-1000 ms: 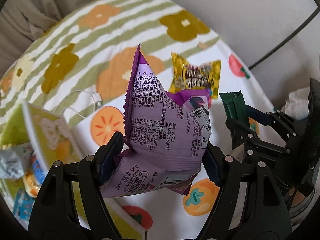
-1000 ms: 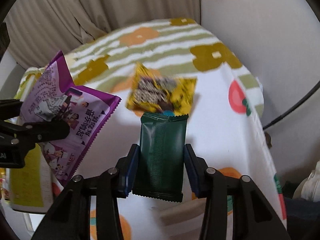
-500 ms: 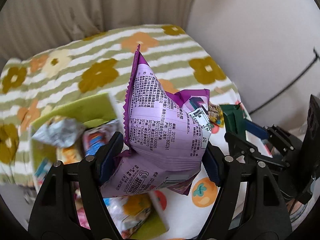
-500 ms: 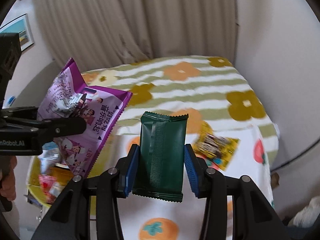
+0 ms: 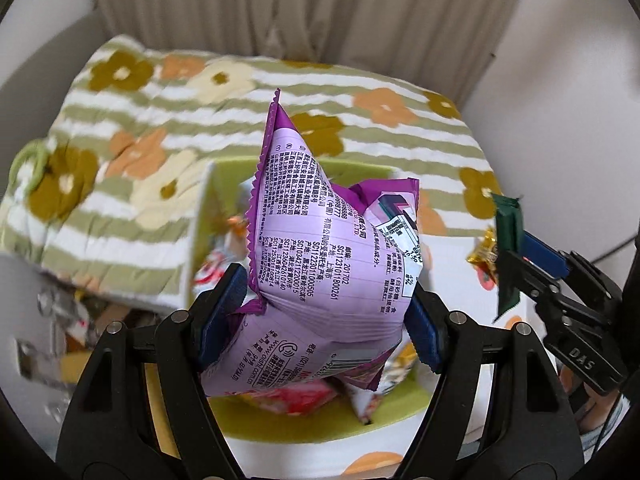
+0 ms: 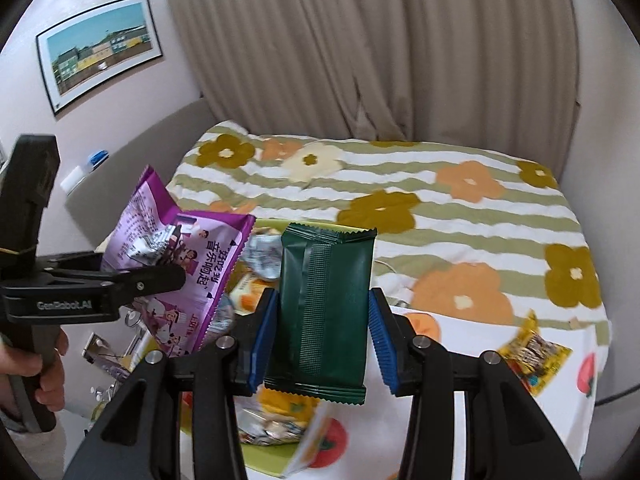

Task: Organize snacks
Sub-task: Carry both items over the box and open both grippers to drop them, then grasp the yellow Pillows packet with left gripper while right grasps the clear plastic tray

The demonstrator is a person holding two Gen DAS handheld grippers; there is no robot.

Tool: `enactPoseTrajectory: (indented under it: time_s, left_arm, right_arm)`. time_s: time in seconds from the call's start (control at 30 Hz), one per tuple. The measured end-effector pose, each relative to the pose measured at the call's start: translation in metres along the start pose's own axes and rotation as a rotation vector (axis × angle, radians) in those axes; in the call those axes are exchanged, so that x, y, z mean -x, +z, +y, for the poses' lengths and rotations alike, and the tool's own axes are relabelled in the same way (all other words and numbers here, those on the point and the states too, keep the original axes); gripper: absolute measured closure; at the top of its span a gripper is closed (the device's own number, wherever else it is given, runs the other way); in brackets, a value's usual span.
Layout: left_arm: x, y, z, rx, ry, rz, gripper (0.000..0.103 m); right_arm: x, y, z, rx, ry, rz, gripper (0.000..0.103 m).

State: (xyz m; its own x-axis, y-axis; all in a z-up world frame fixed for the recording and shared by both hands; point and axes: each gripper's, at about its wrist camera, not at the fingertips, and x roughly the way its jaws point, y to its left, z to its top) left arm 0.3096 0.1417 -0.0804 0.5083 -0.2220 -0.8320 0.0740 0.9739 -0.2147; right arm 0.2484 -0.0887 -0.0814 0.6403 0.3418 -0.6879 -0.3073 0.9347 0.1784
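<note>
**Both grippers loaded, hanging over the snack box**

Going left to right. In the right wrist view, at the far left edge, a hand (image 6: 38, 376) is wrapped around the handle of the left gripper (image 5: 324, 312), knuckles toward the camera, with the gripper's body sticking out level toward the middle of the frame. Its jaws are about half spread and squeezed on the purple bag (image 5: 328, 264), blue pads pressing into both sides so the pack bulges up between them. The bag stands on end, serrated top pointing up, printed back facing its own camera. From its own view the gripper tilts steeply down, and the bag sits above the green box (image 5: 280, 412), which has a jumble of small wrapped snacks in it.

Next over, the right gripper (image 6: 322, 336) is also angled down, less steeply. Its jaws are pulled in as tight as they go, clamped on the green bar (image 6: 326, 312). The bar is upright, crimped ends top and bottom, pads gripping its long edges around the lower half. It's just right of the purple bag, not touching it, and above the near edge of the box.

Further right, a yellow packet (image 6: 534, 354) lies flat on the white fruit-print cloth (image 6: 472, 344), well apart from both grippers. Behind everything is a striped flower blanket (image 6: 440, 208) and a beige curtain (image 6: 360, 40).
</note>
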Motion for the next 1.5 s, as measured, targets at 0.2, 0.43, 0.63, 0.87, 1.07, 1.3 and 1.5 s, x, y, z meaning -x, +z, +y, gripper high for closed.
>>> enactPoseTrajectory:
  time_s: [0.2,0.43,0.63,0.87,1.07,1.3,1.5]
  left_arm:
    - [-0.023,-0.008,0.027,0.036,-0.043,0.069,0.031]
    - [-0.047,-0.003,0.025,-0.042,-0.093,0.099,0.000]
    - [-0.052,-0.009,0.032,-0.037,-0.076,0.082,0.000]
    - [-0.044,-0.015,0.048,0.059,-0.059,0.023,0.000]
    - [-0.059,-0.012,0.052,0.073,0.025,0.029,0.000]
    - [-0.072,-0.019,0.055,0.083,0.068,0.058,0.000]
    - [-0.074,-0.025,0.054,0.078,0.052,0.064,0.000]
  right_arm:
    - [-0.014,0.000,0.019,-0.011,0.011,0.007,0.062]
    - [-0.020,-0.001,0.029,-0.059,-0.057,0.018,0.062]
    - [-0.034,0.003,0.022,-0.080,-0.087,0.044,0.062]
    - [-0.076,0.017,0.009,-0.046,-0.030,0.107,0.062]
    - [-0.119,0.030,-0.002,-0.059,0.038,0.175,0.062]
    - [-0.147,0.029,-0.004,-0.060,0.053,0.230,0.021]
    - [-0.137,0.020,-0.003,-0.062,0.044,0.209,0.014]
